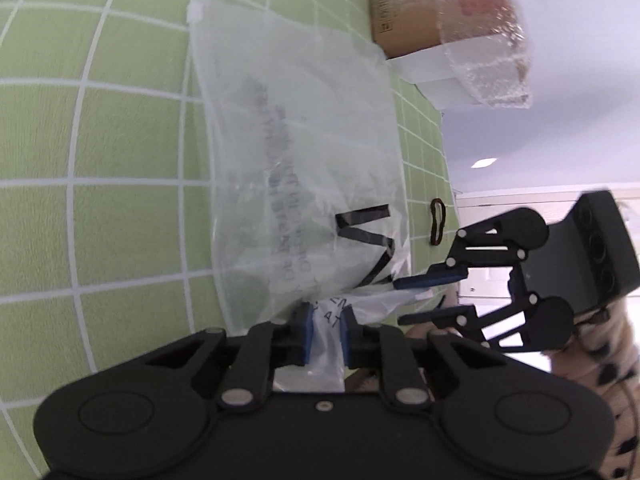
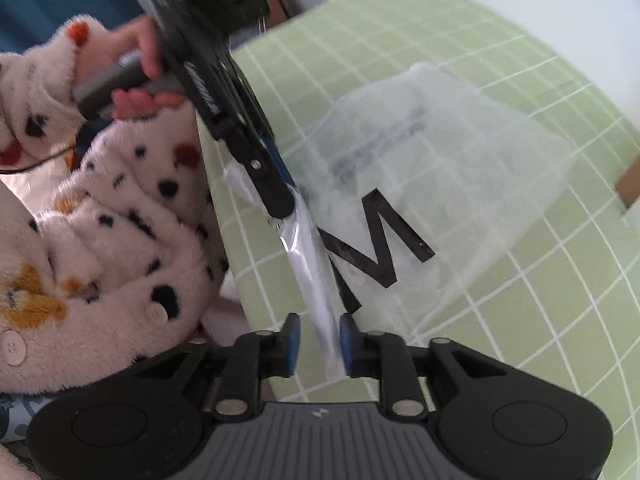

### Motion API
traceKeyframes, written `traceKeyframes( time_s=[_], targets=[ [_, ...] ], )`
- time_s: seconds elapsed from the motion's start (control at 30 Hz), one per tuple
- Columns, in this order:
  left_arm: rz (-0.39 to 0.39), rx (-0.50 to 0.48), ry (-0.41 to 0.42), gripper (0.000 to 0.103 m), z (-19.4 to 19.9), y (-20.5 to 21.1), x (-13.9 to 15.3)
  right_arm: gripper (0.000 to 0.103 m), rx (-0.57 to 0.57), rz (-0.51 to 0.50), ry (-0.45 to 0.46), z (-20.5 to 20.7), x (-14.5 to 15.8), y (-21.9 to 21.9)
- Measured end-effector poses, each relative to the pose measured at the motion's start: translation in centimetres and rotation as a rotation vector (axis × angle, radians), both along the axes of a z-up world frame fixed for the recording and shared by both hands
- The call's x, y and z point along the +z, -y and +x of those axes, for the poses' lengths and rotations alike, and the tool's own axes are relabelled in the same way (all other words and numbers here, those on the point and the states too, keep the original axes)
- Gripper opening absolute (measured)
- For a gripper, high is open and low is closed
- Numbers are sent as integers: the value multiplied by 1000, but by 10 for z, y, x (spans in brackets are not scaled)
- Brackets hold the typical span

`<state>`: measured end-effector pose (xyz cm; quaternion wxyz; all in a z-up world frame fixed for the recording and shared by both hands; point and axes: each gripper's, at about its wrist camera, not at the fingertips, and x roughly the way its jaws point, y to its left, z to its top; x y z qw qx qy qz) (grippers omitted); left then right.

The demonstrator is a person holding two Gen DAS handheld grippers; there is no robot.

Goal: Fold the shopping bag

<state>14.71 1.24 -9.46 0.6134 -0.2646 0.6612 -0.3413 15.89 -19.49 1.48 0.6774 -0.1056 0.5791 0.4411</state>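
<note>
A translucent shopping bag (image 1: 304,152) with a black letter M and grey print lies flat on the green checked tablecloth (image 1: 120,160). My left gripper (image 1: 328,332) is shut on the bag's near edge, with plastic filling the gap between its blue pads. In the right wrist view the left gripper (image 2: 286,204) pinches a gathered strip of the bag (image 2: 440,168) near the table edge. That strip runs down between the pads of my right gripper (image 2: 320,340), whose jaws stand apart, with a gap on the left side. The right gripper (image 1: 400,302) also shows beside the bag's corner.
A cardboard box (image 1: 404,8) and a wad of clear wrap (image 1: 488,40) on a white box stand at the table's far end. A black hair tie (image 1: 437,222) lies beside the bag. A person's spotted fleece sleeve (image 2: 100,240) is close to the table edge (image 2: 240,280).
</note>
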Motion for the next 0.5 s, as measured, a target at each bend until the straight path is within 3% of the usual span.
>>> traceKeyframes(
  time_s=[0.13, 0.23, 0.33, 0.5],
  targets=[
    [0, -11, -8, 15, 2, 0, 0, 27, -70, 56, 12, -7, -9, 11],
    [-3, -19, -14, 15, 3, 1, -1, 14, -134, 82, -5, -6, -16, 17],
    [-18, -14, -33, 15, 3, -1, -4, 10, -177, 81, -35, -3, -22, 17],
    [19, -45, 37, 15, -3, 6, 7, 9, -370, 33, -228, 19, -33, 18]
  ],
)
